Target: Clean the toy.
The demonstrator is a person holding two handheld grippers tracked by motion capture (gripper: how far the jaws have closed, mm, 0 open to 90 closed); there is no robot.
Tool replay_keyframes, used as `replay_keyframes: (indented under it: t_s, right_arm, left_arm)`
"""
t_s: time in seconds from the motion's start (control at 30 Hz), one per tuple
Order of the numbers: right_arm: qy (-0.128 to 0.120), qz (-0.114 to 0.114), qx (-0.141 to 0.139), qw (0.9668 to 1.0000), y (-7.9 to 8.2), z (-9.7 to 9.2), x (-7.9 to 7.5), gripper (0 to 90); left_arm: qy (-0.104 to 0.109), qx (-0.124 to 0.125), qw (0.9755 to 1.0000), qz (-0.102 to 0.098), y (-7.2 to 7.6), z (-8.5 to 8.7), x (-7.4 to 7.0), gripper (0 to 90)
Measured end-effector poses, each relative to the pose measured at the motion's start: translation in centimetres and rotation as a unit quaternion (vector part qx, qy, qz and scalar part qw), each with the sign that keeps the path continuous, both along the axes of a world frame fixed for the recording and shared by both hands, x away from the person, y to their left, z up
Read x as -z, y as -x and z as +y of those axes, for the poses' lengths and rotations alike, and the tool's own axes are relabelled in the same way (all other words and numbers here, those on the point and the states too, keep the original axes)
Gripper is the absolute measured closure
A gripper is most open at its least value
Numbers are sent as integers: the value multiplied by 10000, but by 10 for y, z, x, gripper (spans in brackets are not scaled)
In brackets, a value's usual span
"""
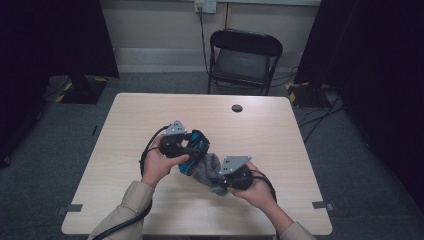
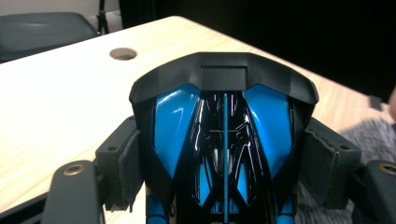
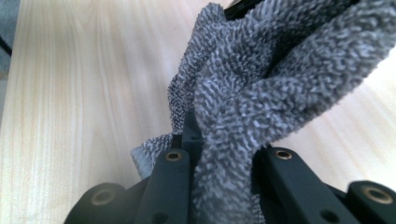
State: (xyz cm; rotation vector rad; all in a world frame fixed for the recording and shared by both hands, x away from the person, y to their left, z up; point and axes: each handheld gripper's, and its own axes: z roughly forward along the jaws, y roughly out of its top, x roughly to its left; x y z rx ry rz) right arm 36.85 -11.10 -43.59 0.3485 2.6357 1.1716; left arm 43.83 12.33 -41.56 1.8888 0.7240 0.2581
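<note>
Two grippers meet over the table (image 1: 150,120). Our left gripper (image 2: 224,154) clamps a black-and-blue plastic object (image 2: 224,107) between its pads, while our right gripper (image 3: 219,154) pinches a grey cloth (image 3: 261,84), which bunches just ahead of its jaws and touches that object.

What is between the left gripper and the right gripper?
In the high view, a blue-black object and grey cloth lie between left gripper and right gripper.

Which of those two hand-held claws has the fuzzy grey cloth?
The right gripper: its jaws pinch the grey cloth. The left gripper instead clamps a glossy blue-and-black object.
</note>
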Motion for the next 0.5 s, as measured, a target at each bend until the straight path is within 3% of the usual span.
replay_keyframes:
  t_s: [0.13, 0.23, 0.5]
  right_arm:
    - [46, 47, 92, 9999, -4, -4, 5, 772]
    - [-23, 99, 304, 9995, -10, -17, 6, 771]
    - [97, 44, 793, 9968, -21, -51, 4, 771]
  left_arm:
    - [-63, -63, 9999, 122, -4, 5, 9, 255]
    - [-172, -87, 9997, 179, -5, 8, 14, 255]
    - [-394, -128, 9988, 272, -7, 9, 25, 255]
